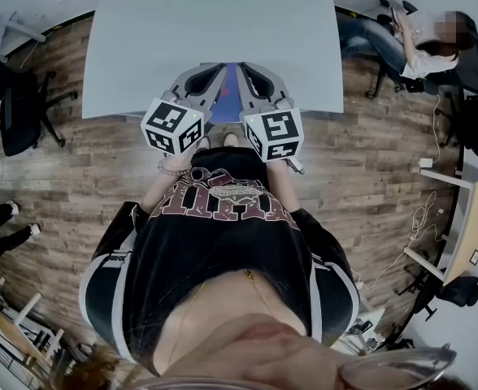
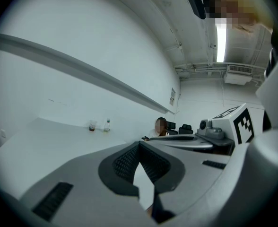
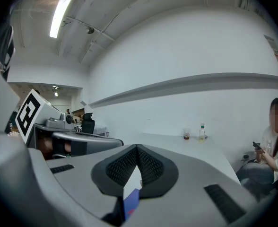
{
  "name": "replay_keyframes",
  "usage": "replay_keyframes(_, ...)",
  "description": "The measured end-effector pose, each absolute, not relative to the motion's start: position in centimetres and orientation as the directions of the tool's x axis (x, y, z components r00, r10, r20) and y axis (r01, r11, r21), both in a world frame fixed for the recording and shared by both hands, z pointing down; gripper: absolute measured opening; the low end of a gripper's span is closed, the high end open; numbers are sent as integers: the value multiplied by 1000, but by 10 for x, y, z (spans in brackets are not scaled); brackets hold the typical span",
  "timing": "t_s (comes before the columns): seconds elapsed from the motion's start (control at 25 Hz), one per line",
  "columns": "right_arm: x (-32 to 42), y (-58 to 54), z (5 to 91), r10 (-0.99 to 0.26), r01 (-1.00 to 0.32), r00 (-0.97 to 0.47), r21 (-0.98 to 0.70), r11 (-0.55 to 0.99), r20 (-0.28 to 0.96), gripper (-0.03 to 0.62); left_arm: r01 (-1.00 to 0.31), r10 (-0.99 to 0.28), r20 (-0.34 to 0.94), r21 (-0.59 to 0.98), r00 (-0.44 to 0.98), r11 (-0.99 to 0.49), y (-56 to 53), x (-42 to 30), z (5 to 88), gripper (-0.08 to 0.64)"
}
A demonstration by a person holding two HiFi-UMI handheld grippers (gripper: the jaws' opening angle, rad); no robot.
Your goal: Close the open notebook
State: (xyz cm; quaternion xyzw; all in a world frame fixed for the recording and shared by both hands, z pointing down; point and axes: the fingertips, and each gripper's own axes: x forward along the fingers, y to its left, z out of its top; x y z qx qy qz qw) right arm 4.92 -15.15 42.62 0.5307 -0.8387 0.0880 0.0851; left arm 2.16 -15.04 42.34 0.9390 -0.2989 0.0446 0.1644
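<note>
The notebook (image 1: 229, 94) lies on the pale grey table (image 1: 215, 23), close to the near edge, directly in front of the person. In the head view only a narrow strip of it shows between the two grippers, and its colour is blue going to violet. The right gripper view shows a small piece of the same blue surface under the jaws, with a little red mark on it. The rest is covered by the grippers, so it is not possible to say if the notebook lies open or closed.

The left gripper (image 2: 139, 144) has its jaws pressed together at the tips, and nothing is between them. The right gripper (image 3: 137, 149) is the same: the dark ribbed pads (image 3: 120, 167) meet at the front and pinch nothing. Both grippers are side by side over the table edge, one at each side of the notebook, with their marker cubes (image 1: 172, 126) toward the person.

At the far end of the table stand a cup (image 3: 186, 135) and a small bottle (image 3: 202, 132), near each other
</note>
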Motion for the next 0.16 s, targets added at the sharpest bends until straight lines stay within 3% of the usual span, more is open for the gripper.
replay_keyframes(0.16, 50, -151, 426, -876, -905, -422, -57, 421, 236, 18, -576, -546, 183, 278, 817, -768, -150, 22, 423, 46)
